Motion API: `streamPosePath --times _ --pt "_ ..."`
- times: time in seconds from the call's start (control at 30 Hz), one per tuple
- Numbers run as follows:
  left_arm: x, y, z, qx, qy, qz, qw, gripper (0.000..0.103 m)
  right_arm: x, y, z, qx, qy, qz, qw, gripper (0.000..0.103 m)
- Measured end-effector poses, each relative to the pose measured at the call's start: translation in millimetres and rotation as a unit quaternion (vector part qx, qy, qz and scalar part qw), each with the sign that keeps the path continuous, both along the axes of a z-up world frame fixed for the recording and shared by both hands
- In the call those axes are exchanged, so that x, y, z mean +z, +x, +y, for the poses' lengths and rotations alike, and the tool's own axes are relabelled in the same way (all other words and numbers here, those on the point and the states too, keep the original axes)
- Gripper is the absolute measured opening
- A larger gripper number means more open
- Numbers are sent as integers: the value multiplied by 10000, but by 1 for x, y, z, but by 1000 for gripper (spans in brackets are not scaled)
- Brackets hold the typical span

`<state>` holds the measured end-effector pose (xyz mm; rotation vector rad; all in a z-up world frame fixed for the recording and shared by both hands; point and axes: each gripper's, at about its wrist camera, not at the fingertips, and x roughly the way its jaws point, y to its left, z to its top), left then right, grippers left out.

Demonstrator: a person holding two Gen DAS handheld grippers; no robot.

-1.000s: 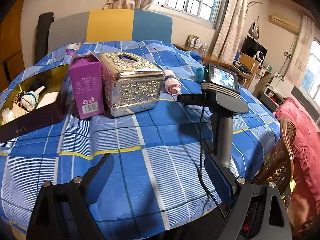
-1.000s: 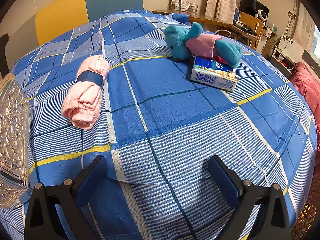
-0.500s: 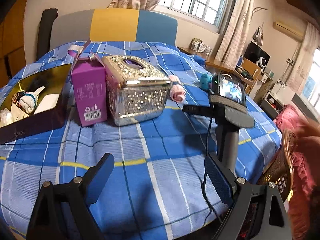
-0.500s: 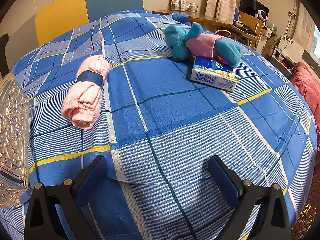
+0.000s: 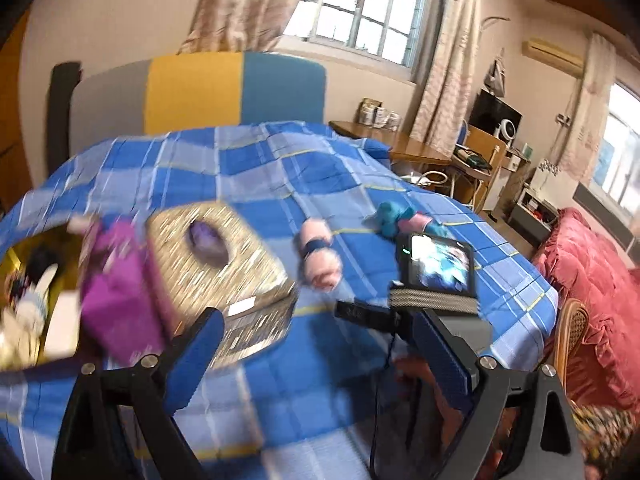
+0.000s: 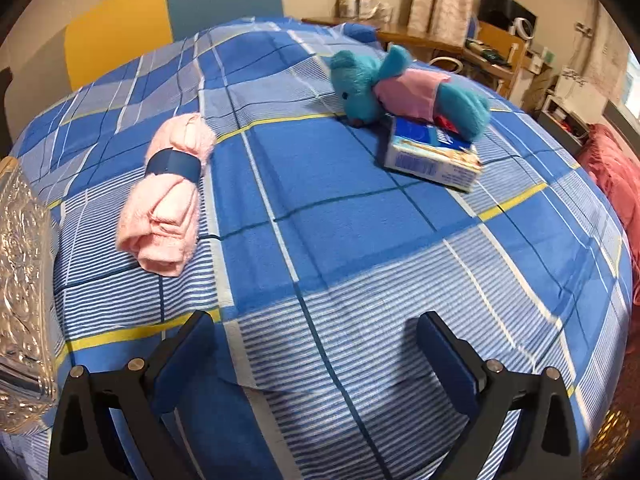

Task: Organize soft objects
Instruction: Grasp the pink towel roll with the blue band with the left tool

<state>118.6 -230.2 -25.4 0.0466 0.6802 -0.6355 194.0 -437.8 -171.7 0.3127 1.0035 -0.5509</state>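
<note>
Since the earlier frames the left gripper [image 5: 316,344] has swung up and over the bench [image 6: 360,240], its view now blurred and looking down on the silver tissue box [image 5: 216,256]; the right gripper [image 6: 316,344] has edged closer to the things. Both are spread wide and empty. The pink rolled towel [image 6: 168,196] lies right of the tissue box, long axis running toward and away from the right gripper, banded end farther. The teal plush bear [image 6: 400,84] lies beyond, head toward the towel, partly on a blue carton [image 6: 432,156].

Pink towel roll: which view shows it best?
Right wrist view: the pink towel roll lies sharp and unobstructed on the checked cloth, its blue band clear. The left wrist view shows it small, farther off and motion-blurred, beside the silver box.
</note>
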Motion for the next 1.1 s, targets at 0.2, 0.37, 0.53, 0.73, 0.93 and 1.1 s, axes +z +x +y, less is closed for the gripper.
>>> streamPosePath --times 0.2,0.37,0.53,0.73,0.93,1.1 --pt "1 34 -58 -14 283 -65 9996 102 50 -23 -54 -614 -258 -396 9970 102" --pt "-29 76 -117 -68 842 506 9951 102 70 -12 -115 -355 -516 -390 9973 102" --pt "-65 117 -163 207 1272 849 9880 102 52 -19 -165 -721 12 -327 9969 101" --pt "-105 169 -193 649 1986 832 9744 100 47 -28 -184 -1014 870 -665 9888 101" --pt "-144 203 -196 878 2186 1453 9609 73 44 -36 -194 -1181 1167 -866 9823 96" --pt "-142 193 -191 837 1930 1344 9683 36 41 -43 -200 -1314 1359 -879 9780 90"
